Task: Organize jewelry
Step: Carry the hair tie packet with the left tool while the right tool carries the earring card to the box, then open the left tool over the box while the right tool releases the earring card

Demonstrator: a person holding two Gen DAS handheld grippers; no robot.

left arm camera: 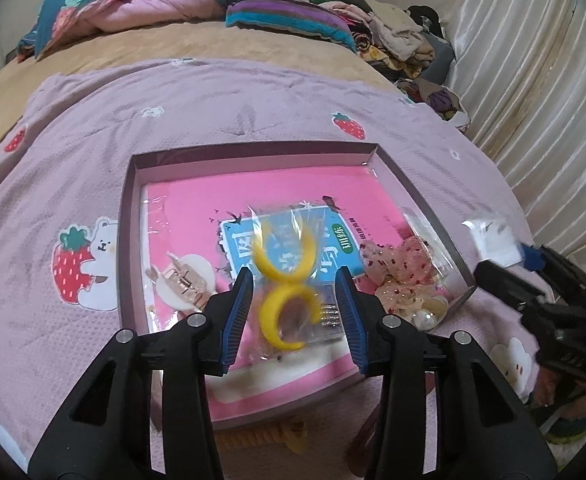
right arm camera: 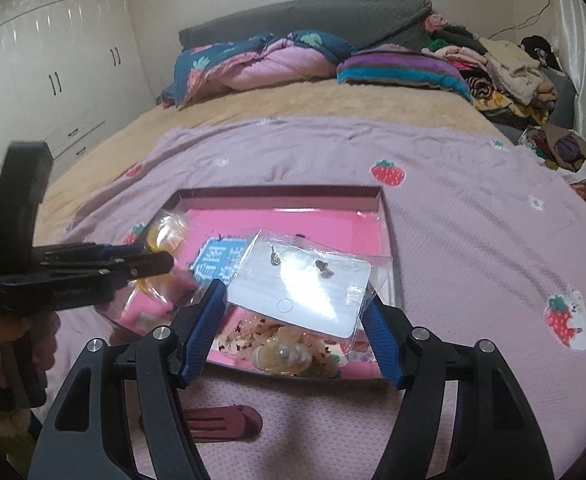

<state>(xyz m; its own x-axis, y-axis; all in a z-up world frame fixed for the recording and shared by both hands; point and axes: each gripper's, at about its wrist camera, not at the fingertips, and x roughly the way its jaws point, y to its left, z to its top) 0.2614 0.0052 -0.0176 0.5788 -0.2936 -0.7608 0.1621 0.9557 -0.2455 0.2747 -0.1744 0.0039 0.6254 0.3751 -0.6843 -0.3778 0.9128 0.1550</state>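
Lying between the left hand-held gripper (left arm camera: pixel 293 312) fingers: yellow hair clip (left arm camera: pixel 283 280).

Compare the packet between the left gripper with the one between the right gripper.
The yellow clip packet holds a curved yellow hair clip; the earring card packet holds a flat white card with two small metal earrings. The first looks blurred, the second sharp. Both are clear plastic bags over the box.

Yellow hair clip (left arm camera: pixel 283 280) over a pink-lined box (left arm camera: pixel 253 152) on a lilac, strawberry-printed blanket (left arm camera: pixel 73 152).
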